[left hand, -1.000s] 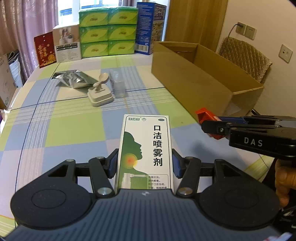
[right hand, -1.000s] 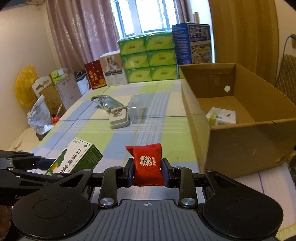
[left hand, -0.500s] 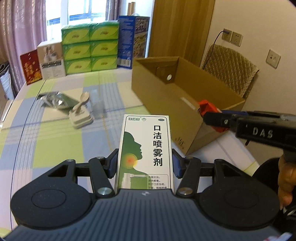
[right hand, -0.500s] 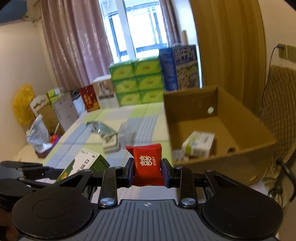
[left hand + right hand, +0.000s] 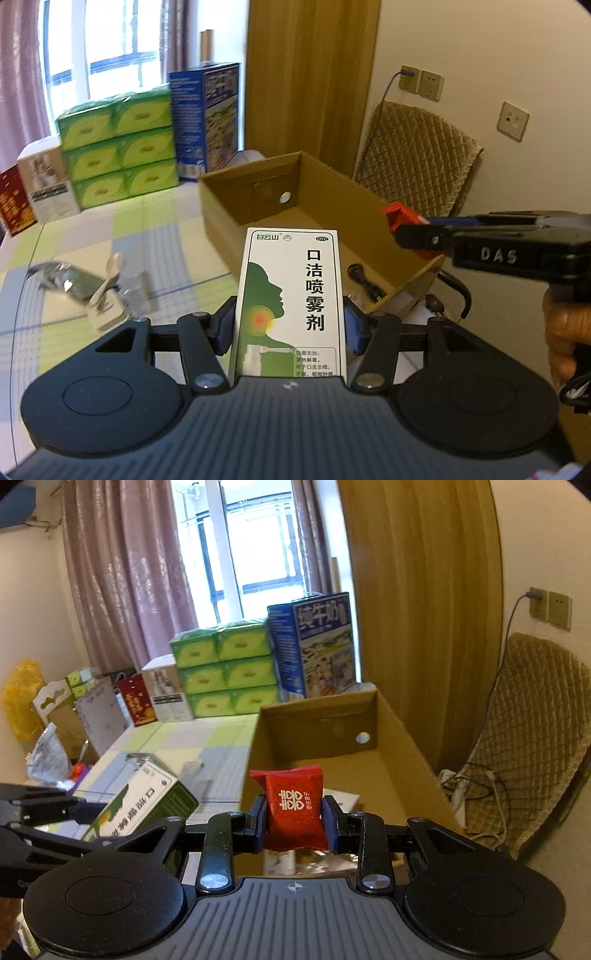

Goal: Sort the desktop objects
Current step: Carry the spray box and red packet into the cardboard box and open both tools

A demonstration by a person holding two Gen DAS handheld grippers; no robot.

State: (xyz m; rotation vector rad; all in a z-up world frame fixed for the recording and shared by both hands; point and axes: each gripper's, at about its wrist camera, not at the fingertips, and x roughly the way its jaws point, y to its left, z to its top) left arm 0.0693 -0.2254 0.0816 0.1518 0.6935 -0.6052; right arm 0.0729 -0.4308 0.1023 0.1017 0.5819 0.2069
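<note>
right gripper (image 5: 294,818) clamps red packet (image 5: 294,808) | above cardboard box (image 5: 402,749)

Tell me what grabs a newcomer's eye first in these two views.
The white-and-green spray box fills the middle of the left wrist view, clamped in the left hand-held gripper. In the right wrist view a bright red packet sits pinched in the right hand-held gripper. Both are held at the open cardboard box on the checked tablecloth.
</note>
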